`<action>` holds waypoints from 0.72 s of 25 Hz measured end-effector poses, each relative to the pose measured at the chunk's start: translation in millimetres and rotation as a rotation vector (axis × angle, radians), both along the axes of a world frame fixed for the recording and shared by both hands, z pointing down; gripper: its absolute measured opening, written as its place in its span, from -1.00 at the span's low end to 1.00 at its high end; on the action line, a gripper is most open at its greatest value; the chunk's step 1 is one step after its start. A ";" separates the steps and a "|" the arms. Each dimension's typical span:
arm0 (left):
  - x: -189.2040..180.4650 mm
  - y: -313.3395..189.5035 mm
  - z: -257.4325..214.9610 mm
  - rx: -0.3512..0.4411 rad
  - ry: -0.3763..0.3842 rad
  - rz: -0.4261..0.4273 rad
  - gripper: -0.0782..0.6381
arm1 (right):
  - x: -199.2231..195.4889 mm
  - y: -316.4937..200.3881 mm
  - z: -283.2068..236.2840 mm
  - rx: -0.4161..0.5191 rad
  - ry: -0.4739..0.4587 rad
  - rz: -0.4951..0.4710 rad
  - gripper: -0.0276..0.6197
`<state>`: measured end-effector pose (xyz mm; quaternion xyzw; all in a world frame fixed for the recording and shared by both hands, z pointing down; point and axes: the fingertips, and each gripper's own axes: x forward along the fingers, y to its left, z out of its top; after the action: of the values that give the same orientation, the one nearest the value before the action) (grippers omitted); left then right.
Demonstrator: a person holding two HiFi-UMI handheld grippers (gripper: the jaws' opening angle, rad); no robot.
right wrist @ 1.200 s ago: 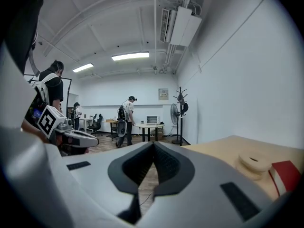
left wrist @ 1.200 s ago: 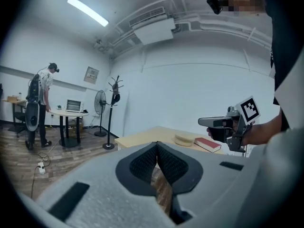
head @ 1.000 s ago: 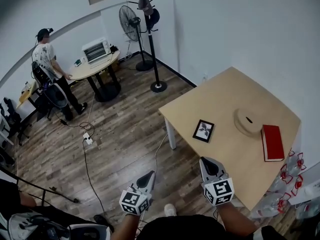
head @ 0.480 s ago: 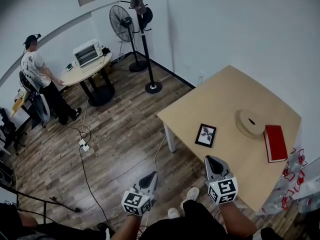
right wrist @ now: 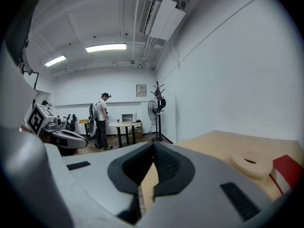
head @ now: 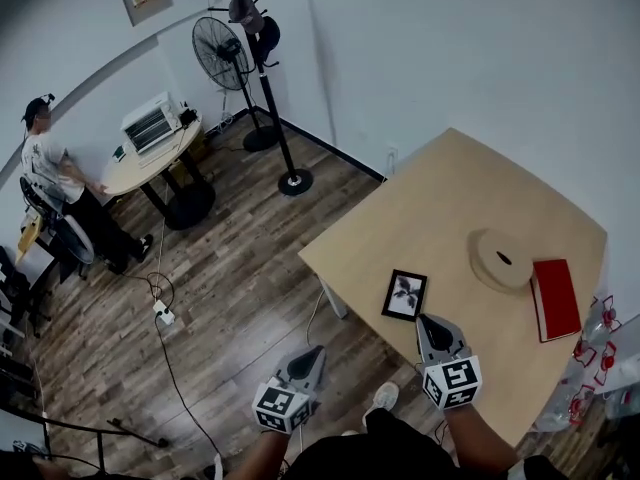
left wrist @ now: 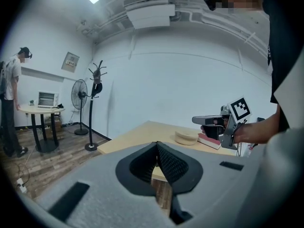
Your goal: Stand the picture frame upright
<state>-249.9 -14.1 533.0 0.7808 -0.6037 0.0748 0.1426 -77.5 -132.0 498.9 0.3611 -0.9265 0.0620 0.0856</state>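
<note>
Lying flat and face up on the pale wooden counter (head: 430, 198), the picture frame (head: 404, 295) sits close to the near edge, its black border surrounding a white print with a dark leafy shape. The right tongs (head: 432, 320) hover just beside it at about 5 o'clock, apart from the frame, with the tips aimed toward 12 o'clock. The right gripper view shows the two dark pads pressed together with nothing between them. The left tongs (head: 308, 354) hang well away at about 8 o'clock of the frame, off the counter and over the wooden floor (head: 230, 268). Their pads also meet tip to tip and hold nothing.

A round wooden disc (head: 503, 259) lies at 2 o'clock of the frame, and a red book (head: 556, 298) lies at 3 o'clock, just past the disc. Across the room at roughly 10 o'clock stand a coat stand (head: 262, 78) and a fan (head: 220, 53). Farther left, a person (head: 50, 168) is beside a small round table (head: 150, 153).
</note>
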 end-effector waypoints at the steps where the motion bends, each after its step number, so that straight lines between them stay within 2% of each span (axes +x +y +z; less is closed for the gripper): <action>1: 1.2 -13.4 1.5 -0.001 -0.006 0.008 -0.79 | 0.9 -11.7 1.4 -0.004 -0.011 0.004 -0.89; 5: 4.6 -66.8 2.1 0.002 -0.013 0.037 -0.79 | 4.5 -54.5 8.4 -0.026 -0.038 0.031 -0.89; 11: 6.1 -127.1 3.6 -0.012 -0.014 0.061 -0.79 | 5.6 -99.3 11.9 -0.036 -0.025 0.035 -0.89; 18: 34.7 -168.2 12.5 -0.028 -0.008 0.118 -0.79 | 20.7 -127.9 23.0 -0.057 -0.015 0.040 -0.89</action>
<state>-215.2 -182.4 545.5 0.8127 -0.5560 0.0946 0.1467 -56.8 -259.9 521.9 0.3766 -0.9175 0.0929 0.0878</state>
